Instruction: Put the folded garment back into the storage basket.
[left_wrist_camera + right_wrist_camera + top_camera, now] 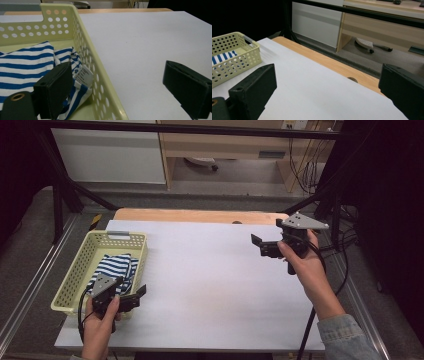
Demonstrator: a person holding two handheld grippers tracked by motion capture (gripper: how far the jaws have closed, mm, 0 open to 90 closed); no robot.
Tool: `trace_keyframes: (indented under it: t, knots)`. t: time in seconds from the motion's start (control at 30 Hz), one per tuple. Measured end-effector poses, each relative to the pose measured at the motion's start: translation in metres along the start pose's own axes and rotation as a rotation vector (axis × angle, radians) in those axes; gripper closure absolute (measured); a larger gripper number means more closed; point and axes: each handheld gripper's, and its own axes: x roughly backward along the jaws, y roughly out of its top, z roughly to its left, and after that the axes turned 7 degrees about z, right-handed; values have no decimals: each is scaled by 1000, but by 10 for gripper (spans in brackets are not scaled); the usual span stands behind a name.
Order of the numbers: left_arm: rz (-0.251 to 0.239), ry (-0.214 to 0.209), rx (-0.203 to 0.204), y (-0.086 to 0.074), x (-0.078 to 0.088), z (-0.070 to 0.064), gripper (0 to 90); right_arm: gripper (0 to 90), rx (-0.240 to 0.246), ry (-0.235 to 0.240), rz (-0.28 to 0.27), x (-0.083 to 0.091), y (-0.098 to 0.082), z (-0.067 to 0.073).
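One white table [210,285] under my rig, wooden edge at its far side, grey floor and a wooden cabinet beyond. One yellow perforated basket [75,275] sits at the table's left edge; one blue-striped cloth [116,267] lies inside it, partly hidden by my left gripper [135,297], a white label showing. I see the left gripper's jaws spread astride the basket's right wall, empty. My right gripper [261,246], well right of the basket, is spread and empty.
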Motion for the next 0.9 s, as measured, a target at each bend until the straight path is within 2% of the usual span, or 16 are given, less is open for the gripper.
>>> trace_keyframes:
  t: [0.37, 0.9]
  knots:
    - [4, 1, -11, 0, -1, -1, 90, 32, -24, -21, 42, 9, -20, -14]
    - [3, -3, -6, 0, -1, 0, 89, 32, -77, -37, 49, 24, -45, -30]
